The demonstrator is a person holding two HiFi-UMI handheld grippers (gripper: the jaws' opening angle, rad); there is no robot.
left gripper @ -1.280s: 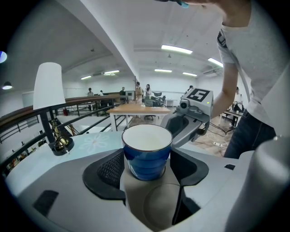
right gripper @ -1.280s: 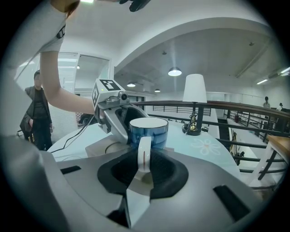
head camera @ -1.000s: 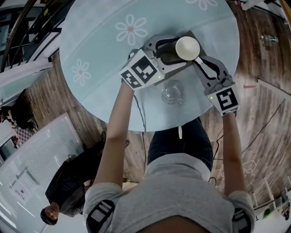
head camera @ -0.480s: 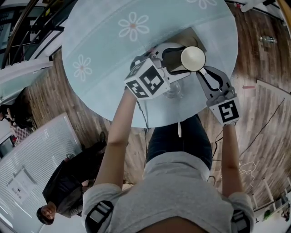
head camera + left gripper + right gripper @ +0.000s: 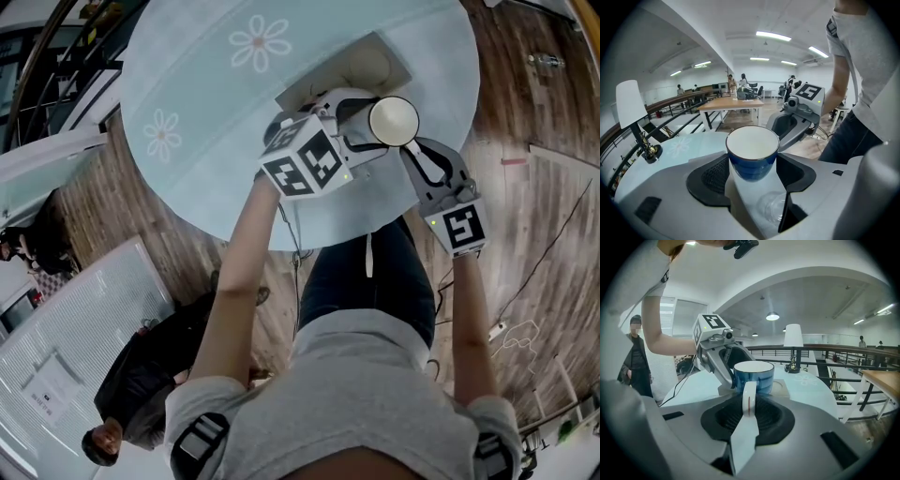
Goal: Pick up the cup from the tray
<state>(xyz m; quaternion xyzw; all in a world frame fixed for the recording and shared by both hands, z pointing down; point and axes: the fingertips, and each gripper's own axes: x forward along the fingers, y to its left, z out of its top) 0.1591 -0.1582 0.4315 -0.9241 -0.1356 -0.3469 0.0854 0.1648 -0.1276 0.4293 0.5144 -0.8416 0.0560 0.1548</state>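
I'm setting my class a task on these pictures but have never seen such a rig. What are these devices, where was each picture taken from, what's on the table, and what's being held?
There is no robot: a person carries two hand-held two-jaw grippers, each bearing a cube of square markers. One picture comes from a camera on the person's head, looking steeply down; the other two come from cameras riding on the grippers, looking along their jaws. Below is a round table with a pale blue flowered cloth, a tan tray on it, and a clear glass vessel under the left gripper. The blue cup, white inside, is held off the tray: the right gripper pinches its handle, and the left gripper's jaws appear to press on its body.
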